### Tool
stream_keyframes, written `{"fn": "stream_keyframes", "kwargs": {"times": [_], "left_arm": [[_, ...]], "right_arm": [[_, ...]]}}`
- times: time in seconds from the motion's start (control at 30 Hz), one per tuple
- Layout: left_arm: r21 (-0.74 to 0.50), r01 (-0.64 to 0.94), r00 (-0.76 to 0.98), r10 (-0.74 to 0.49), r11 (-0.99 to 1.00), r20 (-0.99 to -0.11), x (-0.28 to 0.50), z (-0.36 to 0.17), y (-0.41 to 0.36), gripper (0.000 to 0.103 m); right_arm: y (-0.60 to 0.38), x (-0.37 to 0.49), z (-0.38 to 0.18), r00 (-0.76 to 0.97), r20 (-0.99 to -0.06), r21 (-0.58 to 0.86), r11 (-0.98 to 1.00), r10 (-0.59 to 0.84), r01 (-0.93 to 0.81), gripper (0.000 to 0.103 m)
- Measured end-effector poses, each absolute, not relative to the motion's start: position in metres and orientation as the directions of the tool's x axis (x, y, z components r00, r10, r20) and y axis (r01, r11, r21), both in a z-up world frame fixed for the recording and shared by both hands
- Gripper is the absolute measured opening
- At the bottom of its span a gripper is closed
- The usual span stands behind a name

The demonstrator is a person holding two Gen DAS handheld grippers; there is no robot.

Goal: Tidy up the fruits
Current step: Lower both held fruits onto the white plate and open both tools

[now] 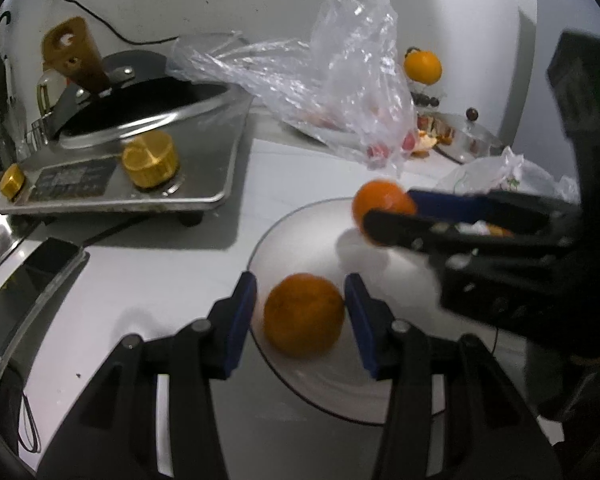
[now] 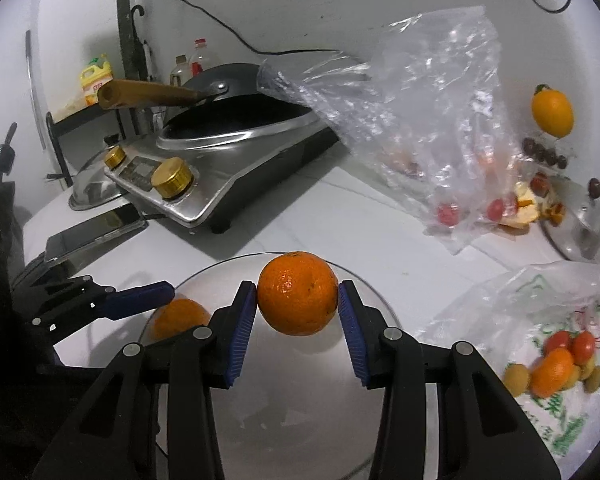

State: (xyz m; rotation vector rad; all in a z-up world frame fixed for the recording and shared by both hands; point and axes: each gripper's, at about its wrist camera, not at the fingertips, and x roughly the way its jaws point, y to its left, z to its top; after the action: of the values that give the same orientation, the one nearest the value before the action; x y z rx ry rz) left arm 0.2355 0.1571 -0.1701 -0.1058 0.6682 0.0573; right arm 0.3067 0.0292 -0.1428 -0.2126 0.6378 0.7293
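Two oranges are going onto the glass plate [image 2: 364, 280] on the white counter. The first orange [image 2: 297, 293] is pinched between the blue pads of the right gripper [image 2: 297, 298] and hangs above the plate's middle; its shadow on the glass says it is not down yet. The second orange [image 1: 304, 314] sits between the blue pads of the left gripper [image 1: 302, 312] at the plate's near-left part. The right pad touches its side, the left pad shows a thin gap, so whether the left gripper actually squeezes it cannot be told; it looks rested on the glass.

Step in hand, as judged: placing fruit on the plate, both hands at once, early in the task.

Outward: a printed plastic bag [image 2: 540, 360] to the right holds more fruit, including cherry tomatoes [image 2: 572, 342] and another orange-coloured fruit. A crumpled clear bag [image 2: 420, 120] lies behind the plate with a few red fruits inside. A wok [image 2: 236, 120] on a steel cooktop [image 2: 204, 184] stands back left, and a phone [image 2: 92, 232] is beside it.

Next move probably calls for lowering the first orange until it touches glass, clear of the second orange, then spreading the pads slowly; round fruit may roll toward the plate's rim.
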Motion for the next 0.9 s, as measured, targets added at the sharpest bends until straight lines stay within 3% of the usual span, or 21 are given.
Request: {"fn": "stream_keyframes", "kwargs": {"times": [0.5, 0.9], "left_arm": [[-0.086, -0.114, 0.791, 0.038, 0.990, -0.611, 0.210, -0.165, 0.166, 0.052], [-0.067, -0.122, 0.790, 0.056, 0.990, -0.610, 0.201, -0.163, 0.162, 0.052]], "right_arm": [[0.060, 0.313, -0.159, 0.445, -0.670, 0.124, 0.680, 0.595, -0.723, 0.045], [0.050, 0.301, -0.144, 0.460, -0.638, 0.132, 0.677, 0.617, -0.724, 0.045]]}}
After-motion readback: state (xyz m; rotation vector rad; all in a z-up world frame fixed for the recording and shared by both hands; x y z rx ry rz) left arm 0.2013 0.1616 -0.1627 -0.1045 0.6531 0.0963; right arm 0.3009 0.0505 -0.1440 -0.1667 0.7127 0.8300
